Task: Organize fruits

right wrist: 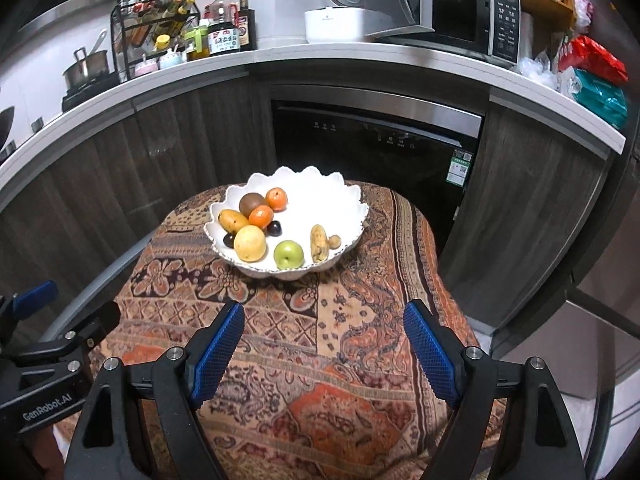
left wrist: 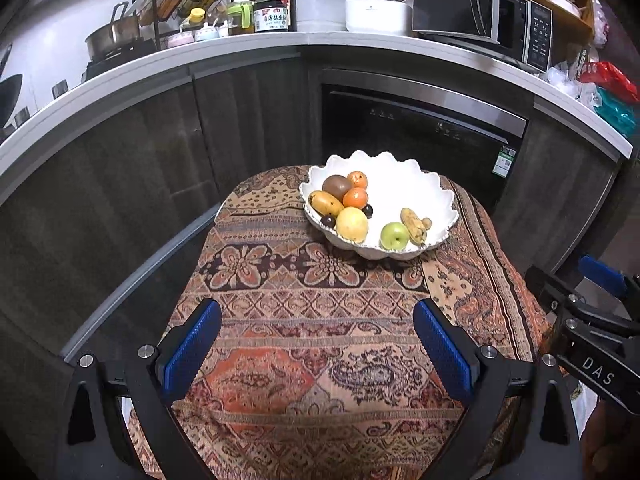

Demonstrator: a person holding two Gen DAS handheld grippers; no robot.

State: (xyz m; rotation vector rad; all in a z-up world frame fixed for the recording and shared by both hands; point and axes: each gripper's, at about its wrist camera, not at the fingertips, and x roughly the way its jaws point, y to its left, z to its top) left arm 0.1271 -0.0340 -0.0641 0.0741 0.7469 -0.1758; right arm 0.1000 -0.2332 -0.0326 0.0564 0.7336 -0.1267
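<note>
A white scalloped bowl (left wrist: 404, 196) (right wrist: 320, 208) sits at the far end of a patterned tablecloth (left wrist: 320, 340) (right wrist: 320, 360). It holds a kiwi (left wrist: 337, 186), two oranges (left wrist: 355, 198), a mango (left wrist: 327, 203), a yellow round fruit (left wrist: 351, 223) (right wrist: 250, 243), a green apple (left wrist: 394, 235) (right wrist: 288, 254), a spotted banana (left wrist: 413, 225) (right wrist: 319, 242) and small dark fruits. My left gripper (left wrist: 318, 332) is open and empty, hovering over the cloth well short of the bowl. My right gripper (right wrist: 324, 332) is open and empty beside it.
The right gripper's body shows at the right edge of the left wrist view (left wrist: 588, 320); the left one at the left edge of the right wrist view (right wrist: 44, 344). Behind the table stand dark cabinets, a dishwasher (right wrist: 376, 152) and a counter with bottles, a rice cooker and a microwave (right wrist: 460, 16).
</note>
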